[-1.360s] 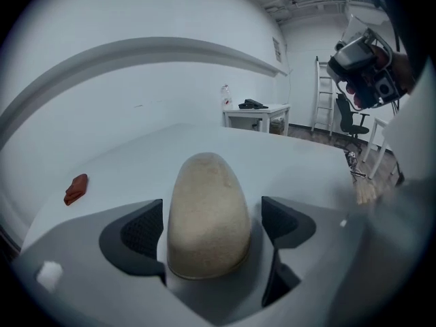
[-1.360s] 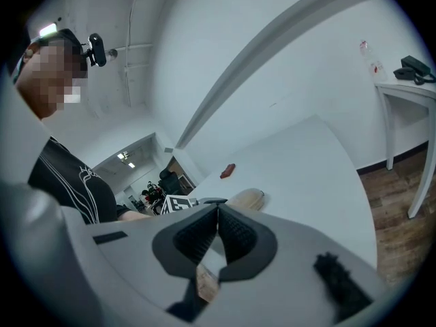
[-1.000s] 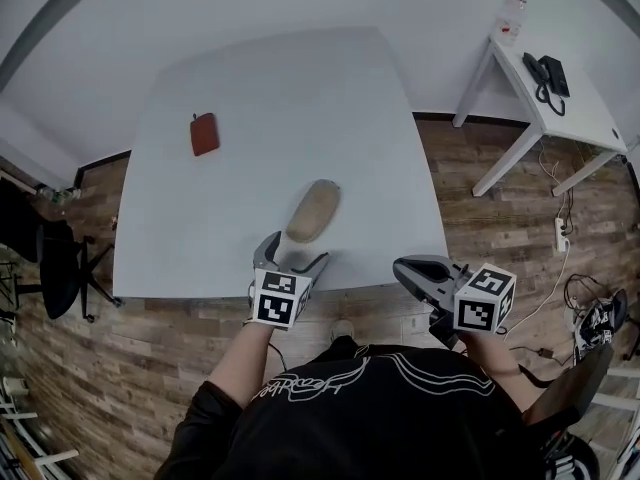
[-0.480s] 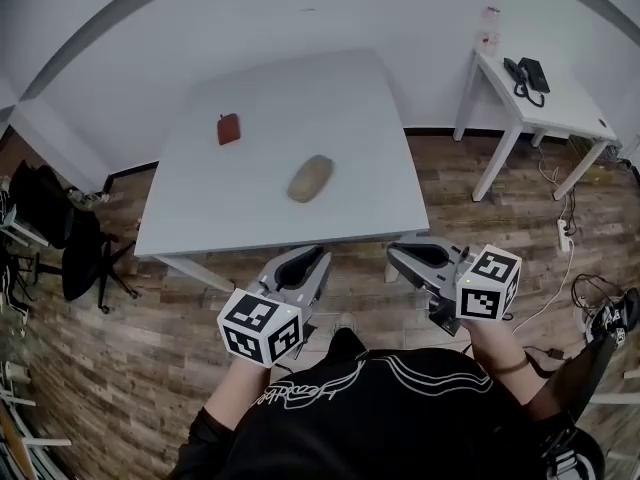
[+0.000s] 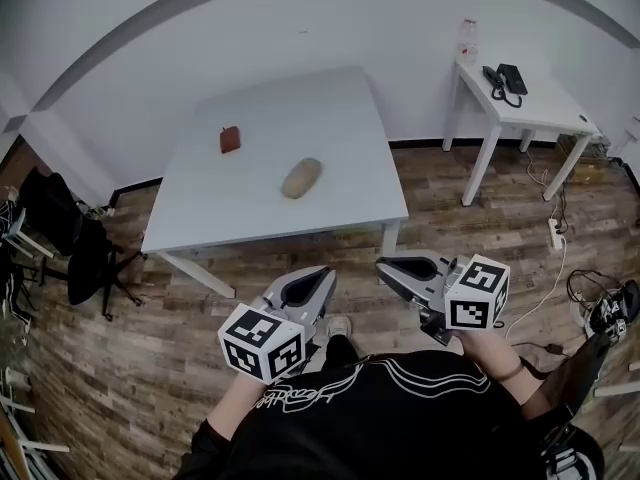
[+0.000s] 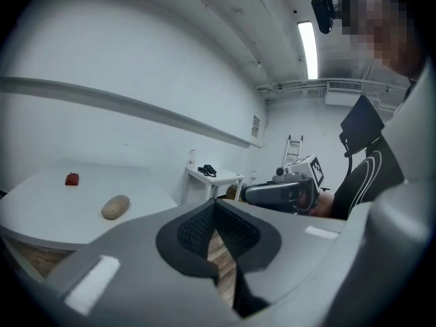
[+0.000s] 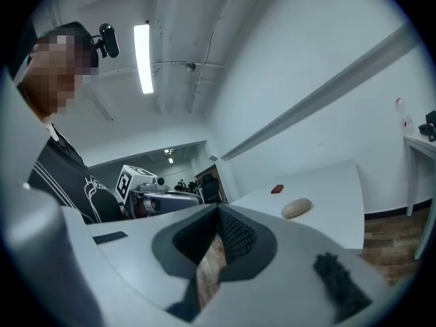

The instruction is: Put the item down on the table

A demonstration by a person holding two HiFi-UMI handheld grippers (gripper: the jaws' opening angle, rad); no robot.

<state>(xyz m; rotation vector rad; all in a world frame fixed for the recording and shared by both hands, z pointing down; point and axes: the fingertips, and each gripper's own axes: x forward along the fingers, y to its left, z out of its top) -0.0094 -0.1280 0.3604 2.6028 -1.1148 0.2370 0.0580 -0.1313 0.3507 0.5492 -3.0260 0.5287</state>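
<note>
A white bench (image 5: pixel 320 108) stands on a wooden plank floor (image 5: pixel 150 368) against a plain white wall (image 5: pixel 300 18). The tan item (image 5: pixel 301 178) (an oval, pebble-like thing) lies flat on the bench, toward its near edge, and a small red object (image 5: pixel 231 140) lies well apart from it toward the far left corner. To the right a smaller white bench (image 5: pixel 545 116) carries a black telephone (image 5: pixel 503 78) and a clear bottle (image 5: pixel 468 36). Cables (image 5: pixel 557 233) trail over the floor beside it, and a black chair (image 5: pixel 75 258) sits at the left. The left hand-held gripper (image 5: pixel 322 276) and the right hand-held gripper (image 5: pixel 388 265) hang over the floor in front of the person, well short of the bench. Each has its jaws clenched together with nothing between them, only floorboards showing through the gap behind the pads. A second ago the left hand-held gripper stood at the bench's near edge with its jaws wide apart, just behind the tan item. Since then it has drawn back off the bench and closed, the right one has stayed shut, and the person has backed away so that the whole bench now shows. The tan item and the red object lie where they lay before.
</note>
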